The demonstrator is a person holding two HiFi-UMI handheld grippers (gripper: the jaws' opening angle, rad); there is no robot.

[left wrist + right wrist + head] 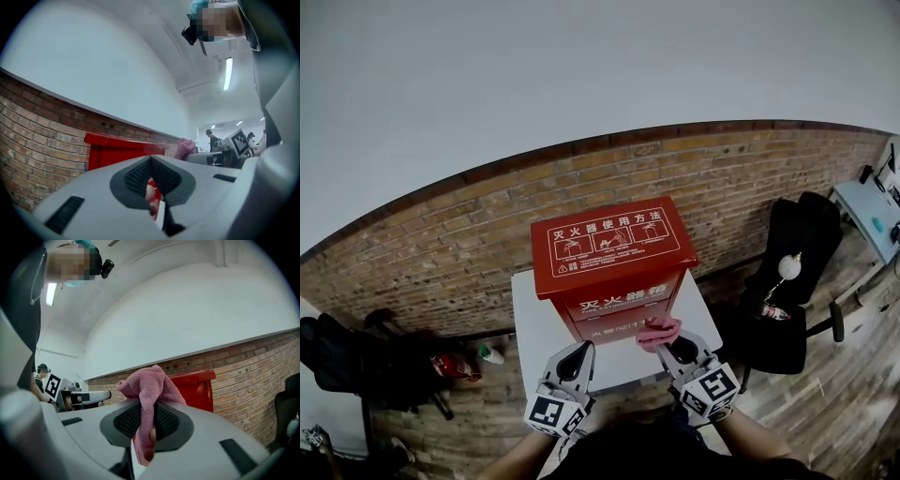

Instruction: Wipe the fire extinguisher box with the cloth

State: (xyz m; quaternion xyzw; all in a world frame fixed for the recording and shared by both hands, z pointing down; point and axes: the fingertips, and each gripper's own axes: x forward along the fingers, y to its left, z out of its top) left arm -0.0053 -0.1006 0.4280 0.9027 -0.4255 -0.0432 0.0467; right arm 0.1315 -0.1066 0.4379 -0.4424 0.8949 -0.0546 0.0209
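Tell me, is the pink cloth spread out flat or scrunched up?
Scrunched up. The right gripper pinches the pink cloth, which bulges in a crumpled lump above its jaws.

We are looking down on a small white desk (534,323) that is standing on the wooden floor (825,375), its back edge lying against the brick wall (441,244). The red fire extinguisher box (614,248) is sitting upright on its rear half.

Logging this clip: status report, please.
Right gripper shut on pink cloth, by red box front. Left gripper shut, empty. Nothing blocking the box.
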